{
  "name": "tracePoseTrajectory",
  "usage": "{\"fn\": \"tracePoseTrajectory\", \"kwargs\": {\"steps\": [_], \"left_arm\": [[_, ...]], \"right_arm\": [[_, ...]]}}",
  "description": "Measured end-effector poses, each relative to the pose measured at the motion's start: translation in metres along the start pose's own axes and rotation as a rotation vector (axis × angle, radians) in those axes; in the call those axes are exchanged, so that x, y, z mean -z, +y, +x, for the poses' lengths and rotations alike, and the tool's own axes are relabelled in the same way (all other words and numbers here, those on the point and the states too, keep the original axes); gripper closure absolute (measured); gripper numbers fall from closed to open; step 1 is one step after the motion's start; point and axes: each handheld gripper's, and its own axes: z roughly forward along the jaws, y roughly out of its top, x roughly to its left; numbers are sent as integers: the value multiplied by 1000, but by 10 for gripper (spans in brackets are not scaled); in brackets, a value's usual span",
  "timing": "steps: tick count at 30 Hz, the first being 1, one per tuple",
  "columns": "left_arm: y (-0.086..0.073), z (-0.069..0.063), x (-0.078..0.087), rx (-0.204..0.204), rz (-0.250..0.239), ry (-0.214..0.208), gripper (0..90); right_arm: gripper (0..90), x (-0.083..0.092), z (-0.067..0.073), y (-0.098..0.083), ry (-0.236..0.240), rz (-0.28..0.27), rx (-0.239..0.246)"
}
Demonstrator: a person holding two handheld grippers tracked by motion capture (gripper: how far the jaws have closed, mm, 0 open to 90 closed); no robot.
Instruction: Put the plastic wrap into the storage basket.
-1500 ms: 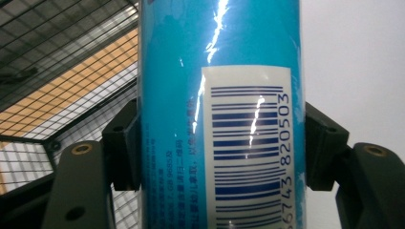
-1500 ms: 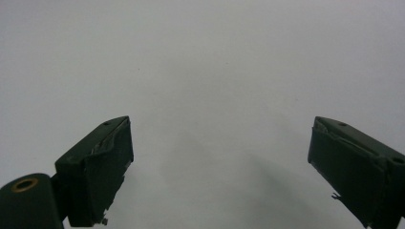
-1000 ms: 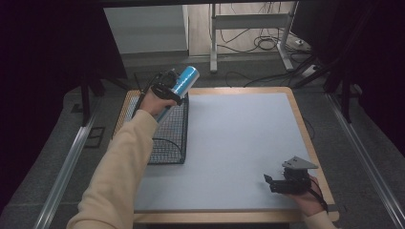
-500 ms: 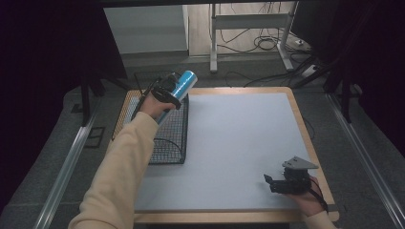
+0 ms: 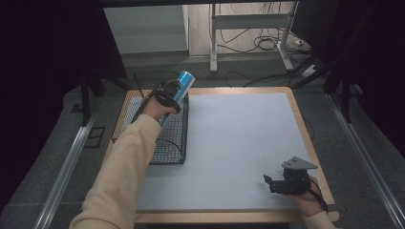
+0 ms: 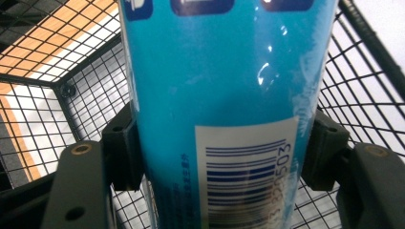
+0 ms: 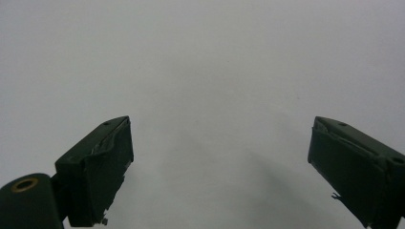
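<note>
- Blue can (image 5: 183, 84): clamped in the left gripper (image 5: 168, 93), tilted, top end pointing up and away, over the far end of the wire basket (image 5: 168, 143).
- Change over the last second: can has drifted slightly towards the basket's far rim; height about the same.
- Left gripper view: both jaws tight on the can's sides beside the barcode label (image 6: 246, 169), mesh right behind.
- My read: lowering into the basket comes next; not released yet.
- Right gripper (image 5: 282, 184): jaws wide apart, holding nothing, parked unmoved near the worktop (image 5: 239, 138) front-right corner.
</note>
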Motion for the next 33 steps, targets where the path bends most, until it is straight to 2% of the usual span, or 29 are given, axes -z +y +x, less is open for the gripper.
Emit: {"fn": "tracePoseTrajectory", "kwargs": {"steps": [6, 10, 14, 17, 20, 24, 29, 33], "left_arm": [[-1, 0, 1, -4, -14, 17, 309], [-2, 3, 4, 32, -52, -10, 307], [-2, 1, 4, 13, -38, -24, 243], [-3, 2, 7, 27, -40, -45, 219], [-4, 5, 12, 65, -80, -84, 169], [-8, 4, 23, 65, -99, -107, 113], [-16, 6, 43, 101, -185, -154, 102], [-25, 1, 62, 85, -237, -187, 100]], "right_arm": [[83, 0, 0, 0, 0, 0, 0], [83, 1, 1, 0, 2, 1, 2], [83, 1, 1, 0, 2, 0, 1], [83, 0, 1, 0, 2, 0, -1], [83, 0, 1, 0, 2, 0, 0], [83, 1, 0, 0, -1, -2, -3], [83, 0, 1, 1, -1, -1, -1], [83, 1, 2, 1, 0, -3, 0]]}}
